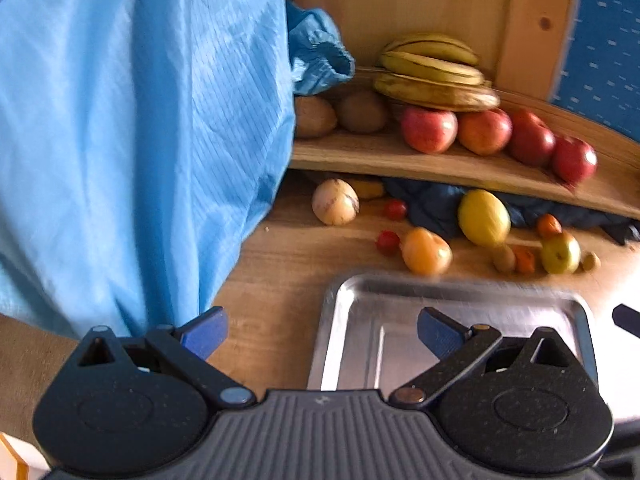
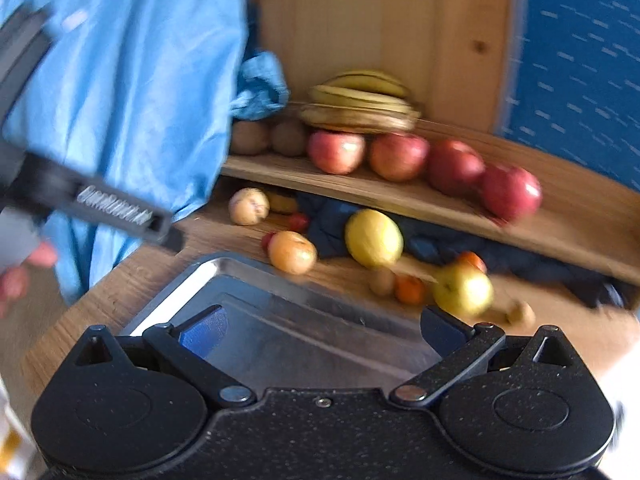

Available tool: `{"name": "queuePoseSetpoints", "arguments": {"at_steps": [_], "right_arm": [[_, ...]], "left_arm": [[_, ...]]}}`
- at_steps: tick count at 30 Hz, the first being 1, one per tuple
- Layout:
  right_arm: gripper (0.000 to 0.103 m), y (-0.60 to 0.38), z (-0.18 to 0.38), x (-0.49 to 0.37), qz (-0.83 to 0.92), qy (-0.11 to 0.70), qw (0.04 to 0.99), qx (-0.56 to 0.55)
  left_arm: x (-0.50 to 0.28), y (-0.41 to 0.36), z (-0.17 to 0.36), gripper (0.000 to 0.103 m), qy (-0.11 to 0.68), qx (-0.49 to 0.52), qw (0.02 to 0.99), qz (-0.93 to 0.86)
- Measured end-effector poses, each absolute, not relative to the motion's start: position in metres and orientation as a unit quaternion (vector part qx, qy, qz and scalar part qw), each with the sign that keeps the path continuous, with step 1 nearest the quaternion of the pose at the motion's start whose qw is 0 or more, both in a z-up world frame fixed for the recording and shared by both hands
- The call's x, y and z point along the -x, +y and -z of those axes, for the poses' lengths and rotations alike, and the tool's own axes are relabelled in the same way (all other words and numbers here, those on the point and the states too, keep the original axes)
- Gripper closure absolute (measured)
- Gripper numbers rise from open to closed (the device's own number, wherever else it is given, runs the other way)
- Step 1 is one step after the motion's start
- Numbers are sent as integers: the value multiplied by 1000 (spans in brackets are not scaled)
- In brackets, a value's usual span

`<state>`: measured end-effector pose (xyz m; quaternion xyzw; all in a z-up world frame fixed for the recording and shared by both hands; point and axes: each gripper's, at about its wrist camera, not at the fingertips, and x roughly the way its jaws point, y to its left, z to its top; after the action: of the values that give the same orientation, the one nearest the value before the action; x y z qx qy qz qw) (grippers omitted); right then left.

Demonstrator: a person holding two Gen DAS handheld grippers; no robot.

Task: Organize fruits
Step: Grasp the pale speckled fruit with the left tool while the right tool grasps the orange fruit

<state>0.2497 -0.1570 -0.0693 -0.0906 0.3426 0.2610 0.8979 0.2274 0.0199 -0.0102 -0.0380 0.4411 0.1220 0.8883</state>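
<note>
Both your left claw (image 1: 322, 334) and right claw (image 2: 320, 332) gape wide, empty, over the steel tray (image 2: 248, 280). Loose fruit, like the lemon (image 2: 374, 238) at frame centre, may roll off the tabletop (image 2: 132, 276) if nudged.

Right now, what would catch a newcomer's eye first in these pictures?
Probably the row of red apples on the wooden shelf, with bananas stacked behind them. Next, the yellow lemon among loose fruit below, just beyond the empty metal tray.

Small brown fruits (image 2: 522, 312) by the green apple (image 2: 464, 290), motion-blurred beyond telling.
</note>
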Motion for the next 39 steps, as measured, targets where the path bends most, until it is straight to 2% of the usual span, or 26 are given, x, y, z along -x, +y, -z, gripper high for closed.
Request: {"name": "queuePoseSetpoints", "arguments": {"at_steps": [17, 25, 30, 37, 39], "right_arm": [[1, -116, 112, -334, -368, 405, 834, 71], [10, -99, 130, -348, -360, 423, 829, 60], [17, -91, 132, -355, -358, 422, 832, 51], [32, -85, 141, -364, -333, 431, 837, 49], [36, -83, 144, -366, -330, 437, 835, 49]], "left_arm": [[-336, 35, 43, 0, 448, 68, 867, -207], [-375, 38, 62, 1, 456, 57, 866, -198], [-388, 45, 69, 5, 463, 60, 864, -192], [-400, 53, 85, 21, 474, 65, 861, -172], [-400, 53, 86, 23, 464, 56, 867, -171]]}}
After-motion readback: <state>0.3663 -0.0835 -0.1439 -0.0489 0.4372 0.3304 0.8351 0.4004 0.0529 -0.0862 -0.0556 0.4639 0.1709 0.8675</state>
